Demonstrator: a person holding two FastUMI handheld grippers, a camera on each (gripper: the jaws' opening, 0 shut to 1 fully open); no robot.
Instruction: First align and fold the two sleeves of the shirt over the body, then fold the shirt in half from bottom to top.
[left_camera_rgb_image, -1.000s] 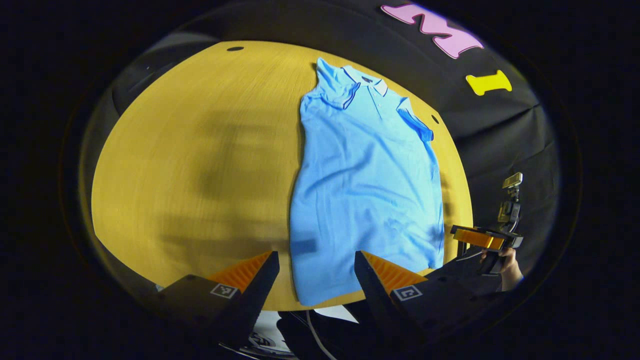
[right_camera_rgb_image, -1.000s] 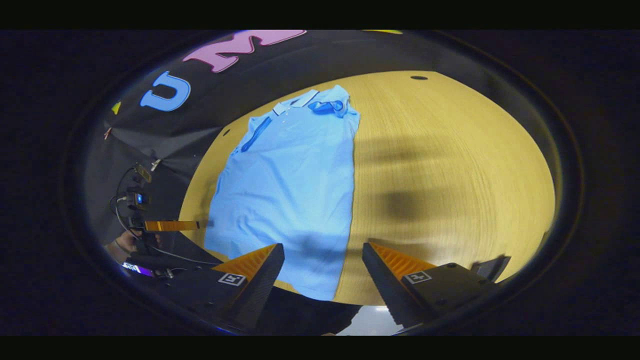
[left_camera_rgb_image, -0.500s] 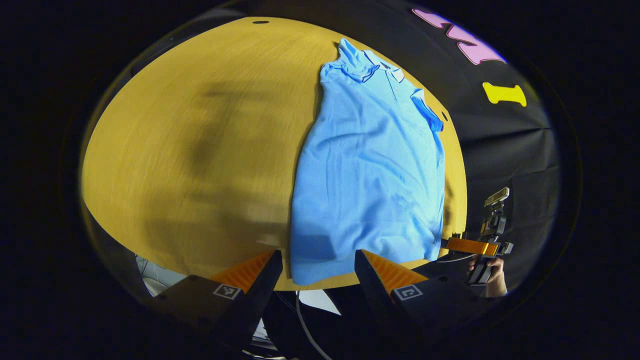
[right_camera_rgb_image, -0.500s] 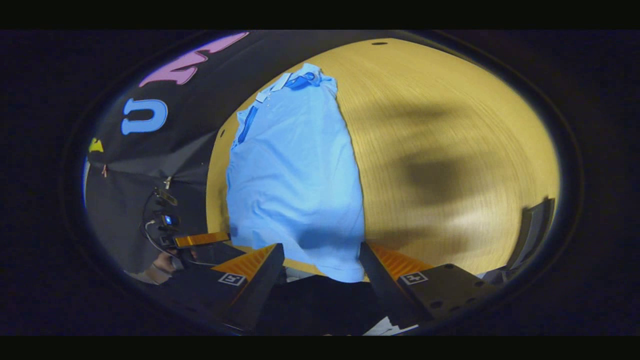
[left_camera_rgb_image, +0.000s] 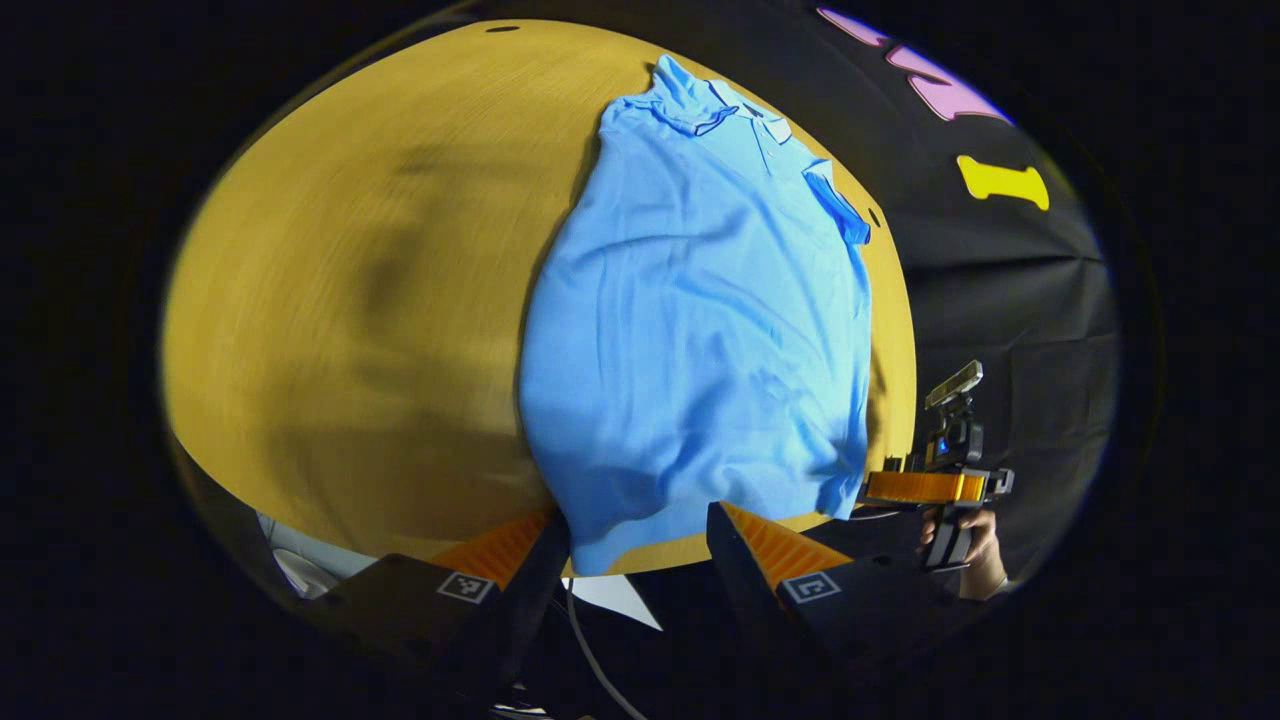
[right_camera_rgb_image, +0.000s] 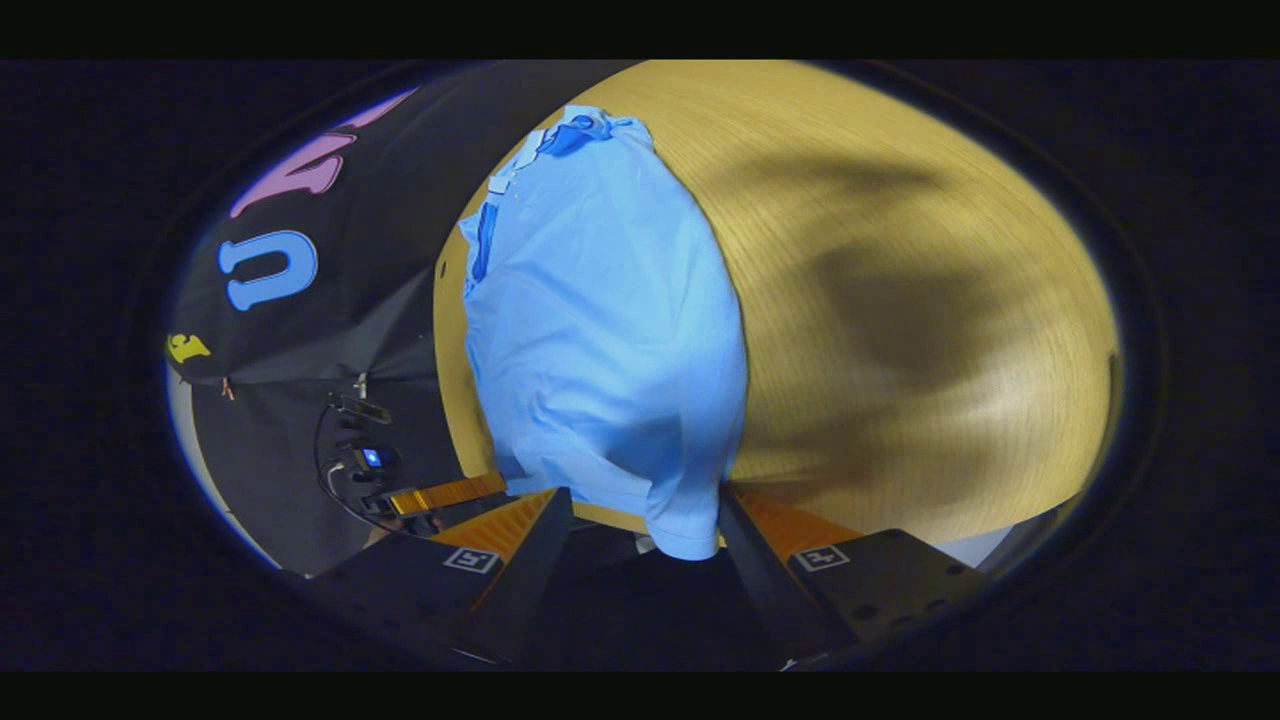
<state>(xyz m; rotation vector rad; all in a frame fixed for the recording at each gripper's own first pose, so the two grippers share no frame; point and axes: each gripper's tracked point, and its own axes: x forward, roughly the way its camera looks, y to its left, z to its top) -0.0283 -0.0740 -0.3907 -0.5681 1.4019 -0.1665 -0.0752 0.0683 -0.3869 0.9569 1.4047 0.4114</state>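
A light blue polo shirt (left_camera_rgb_image: 690, 320) lies flat on the yellow wooden table (left_camera_rgb_image: 350, 300), collar (left_camera_rgb_image: 750, 105) at the far end, both short sleeves folded in over the body. Its near hem reaches the table's front edge. My left gripper (left_camera_rgb_image: 635, 520) is open, one hem corner (left_camera_rgb_image: 600, 545) lying between its fingers. My right gripper (right_camera_rgb_image: 642, 495) is open too, with the other hem corner (right_camera_rgb_image: 685, 535) of the shirt (right_camera_rgb_image: 600, 330) between its fingers. In the left gripper view the right gripper (left_camera_rgb_image: 935, 487) sits just off the hem's right corner, held by a hand (left_camera_rgb_image: 975, 550).
The black cloth wall (left_camera_rgb_image: 1000, 290) runs close behind the shirt's far side. The table (right_camera_rgb_image: 900, 300) stretches wide beyond the shirt, crossed by soft shadows. A small dark hole (left_camera_rgb_image: 497, 28) marks its far end. The left gripper (right_camera_rgb_image: 445, 492) shows beside the hem in the right gripper view.
Both grippers have come lower and closer to the near hem, so a hem corner now lies between each pair of fingers. Both stay open. The shirt has not moved.
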